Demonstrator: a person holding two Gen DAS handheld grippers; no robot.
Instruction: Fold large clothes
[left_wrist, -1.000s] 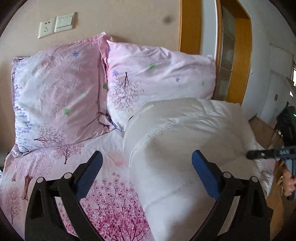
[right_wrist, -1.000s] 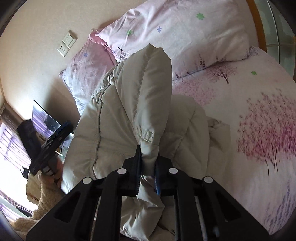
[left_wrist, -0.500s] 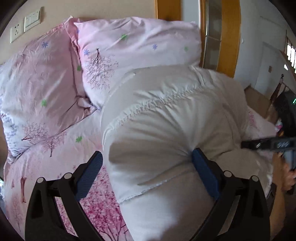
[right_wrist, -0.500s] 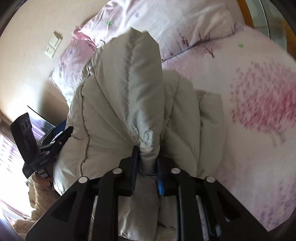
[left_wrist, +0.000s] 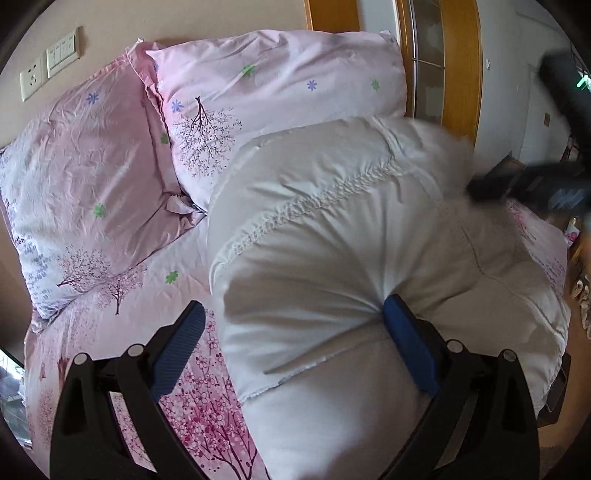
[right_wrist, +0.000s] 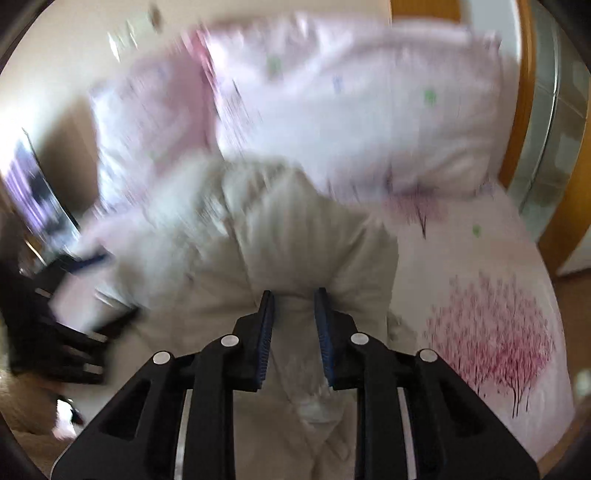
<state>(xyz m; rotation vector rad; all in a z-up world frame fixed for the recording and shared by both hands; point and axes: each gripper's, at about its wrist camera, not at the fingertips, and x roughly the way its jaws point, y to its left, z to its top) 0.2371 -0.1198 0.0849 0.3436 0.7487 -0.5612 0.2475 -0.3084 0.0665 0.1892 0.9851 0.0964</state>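
Observation:
A puffy white quilted jacket (left_wrist: 332, 229) lies bunched on the pink floral bed. My left gripper (left_wrist: 295, 332) is wide open; its right finger (left_wrist: 406, 343) presses into the jacket's padded fold and its left finger (left_wrist: 181, 343) hangs over the sheet. In the blurred right wrist view the jacket (right_wrist: 295, 236) fills the middle. My right gripper (right_wrist: 293, 314) has its jaws a little apart with a fold of jacket fabric between them, partly released. The right gripper (left_wrist: 535, 184) also shows as a dark blur at the left wrist view's right edge.
Two pink floral pillows (left_wrist: 96, 177) (left_wrist: 280, 88) lean on the wall at the bed's head. A wooden door frame (left_wrist: 458, 66) stands at the right. The flowered sheet (right_wrist: 487, 332) lies bare right of the jacket. A wall socket (left_wrist: 33, 79) is upper left.
My right gripper's jaws have parted from a tight pinch on the jacket fold, and the gripper swung fast, blurring its view. My left gripper stayed open, pressed into the jacket.

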